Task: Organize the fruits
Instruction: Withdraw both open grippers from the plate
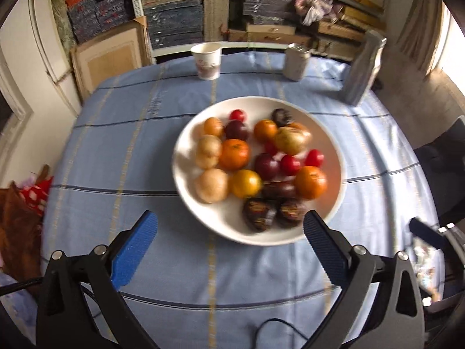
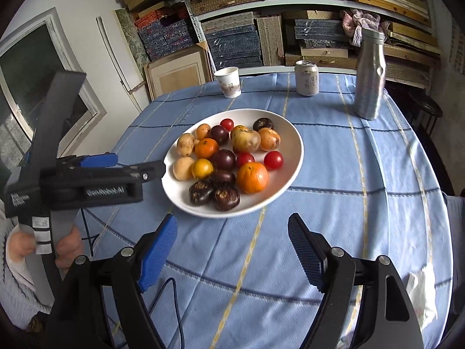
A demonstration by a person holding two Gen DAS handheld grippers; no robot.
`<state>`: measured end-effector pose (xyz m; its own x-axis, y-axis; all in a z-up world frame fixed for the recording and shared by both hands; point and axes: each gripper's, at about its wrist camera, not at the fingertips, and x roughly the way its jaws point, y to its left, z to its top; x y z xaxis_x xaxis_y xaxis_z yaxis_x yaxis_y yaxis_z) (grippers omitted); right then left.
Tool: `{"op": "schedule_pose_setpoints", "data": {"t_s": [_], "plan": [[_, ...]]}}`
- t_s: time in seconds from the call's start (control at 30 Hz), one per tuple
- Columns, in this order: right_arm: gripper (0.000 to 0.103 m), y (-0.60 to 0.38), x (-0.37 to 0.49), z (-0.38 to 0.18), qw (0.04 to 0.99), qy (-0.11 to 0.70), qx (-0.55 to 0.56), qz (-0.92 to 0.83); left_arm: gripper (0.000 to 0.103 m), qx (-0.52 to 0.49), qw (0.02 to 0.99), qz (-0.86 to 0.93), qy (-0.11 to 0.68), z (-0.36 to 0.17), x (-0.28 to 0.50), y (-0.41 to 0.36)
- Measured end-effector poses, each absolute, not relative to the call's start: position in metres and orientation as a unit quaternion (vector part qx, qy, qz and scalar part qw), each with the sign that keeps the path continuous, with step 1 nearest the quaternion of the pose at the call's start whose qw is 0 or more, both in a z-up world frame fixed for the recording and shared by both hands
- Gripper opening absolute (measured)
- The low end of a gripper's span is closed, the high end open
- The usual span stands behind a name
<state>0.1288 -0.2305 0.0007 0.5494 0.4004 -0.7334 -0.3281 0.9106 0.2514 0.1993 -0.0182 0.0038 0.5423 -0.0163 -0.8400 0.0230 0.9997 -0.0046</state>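
A white plate (image 1: 334, 151) (image 2: 290, 133) on the blue tablecloth holds several mixed fruits: oranges (image 1: 234, 154) (image 2: 252, 177), red cherry tomatoes (image 1: 290, 165) (image 2: 273, 160), dark plums (image 1: 266, 166) (image 2: 224, 159), brown chestnut-like fruits (image 1: 258, 214) (image 2: 201, 192) and pale tan fruits (image 1: 211, 185) (image 2: 183, 168). My left gripper (image 1: 229, 229) is open and empty, just short of the plate's near rim; it also shows in the right wrist view (image 2: 136, 165), left of the plate. My right gripper (image 2: 232, 229) is open and empty, a little in front of the plate.
A paper cup (image 1: 205, 61) (image 2: 229, 86), a drinks can (image 1: 296, 61) (image 2: 307, 78) and a tall steel bottle (image 1: 363, 69) (image 2: 370, 72) stand at the table's far side. A white tissue (image 2: 421, 293) lies at the right. Shelves of boxes stand behind the table.
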Motion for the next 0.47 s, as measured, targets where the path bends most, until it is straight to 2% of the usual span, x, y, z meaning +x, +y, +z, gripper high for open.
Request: {"op": "schedule_pose_setpoints", "data": {"t_s": [0.13, 0.47], "plan": [[0.079, -0.237, 0.122, 0.006, 0.884, 0.419, 0.045, 0.202, 0.099, 0.006, 0.899, -0.018, 0.437, 0.015, 0.185, -0.028], [0.08, -0.231, 0.124, 0.011, 0.887, 0.412, 0.04, 0.205, 0.099, -0.005, 0.89, -0.01, 0.456, 0.015, 0.185, -0.022]]}}
